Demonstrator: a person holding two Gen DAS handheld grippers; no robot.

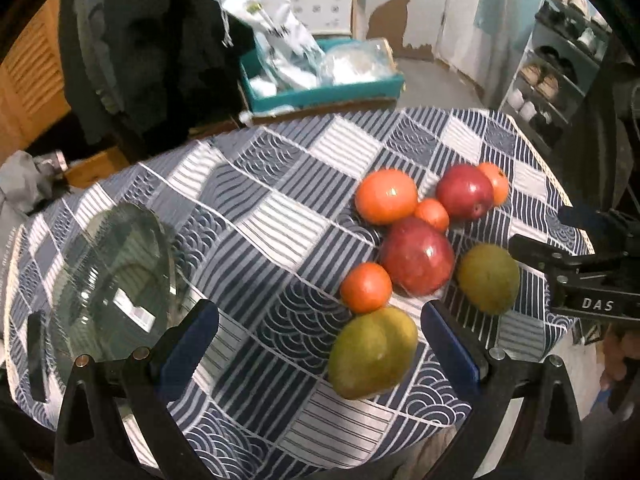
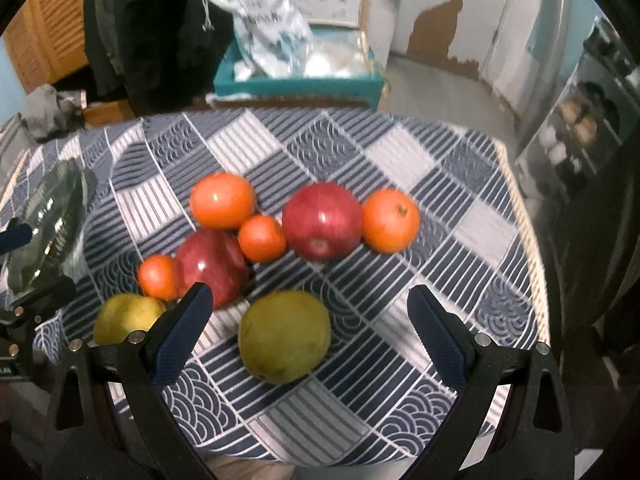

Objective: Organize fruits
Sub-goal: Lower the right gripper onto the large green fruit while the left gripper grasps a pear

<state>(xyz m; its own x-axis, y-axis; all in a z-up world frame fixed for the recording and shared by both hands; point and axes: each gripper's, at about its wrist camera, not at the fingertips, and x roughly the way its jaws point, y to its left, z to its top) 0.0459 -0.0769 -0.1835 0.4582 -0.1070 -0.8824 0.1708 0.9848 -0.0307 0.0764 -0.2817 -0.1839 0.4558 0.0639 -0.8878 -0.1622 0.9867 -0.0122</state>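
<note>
Both grippers hang over a table covered by a blue-and-white patterned cloth, and both stand with their jaws spread wide, holding nothing.

The left gripper has a yellow-green mango lying between its fingers, nearer the right finger, with no clear contact to either pad. Just beyond that mango sits a small orange, which touches a big red apple to its right. Farther ahead lie a large orange, a tiny orange, a second red apple and, behind it, another orange. A second green mango rests to the right of the near apple, close to the tip of the other gripper, which reaches in from the right edge. To the left of the left finger stands a clear glass bowl.

The right gripper has that second mango between its fingers, closer to the left one and apart from both. The near apple lies just past the left fingertip, and the first mango shows to the left of that finger. Ahead are the far apple and the orange touching its right side.

Beyond the table edge stands a teal box filled with plastic bags.
</note>
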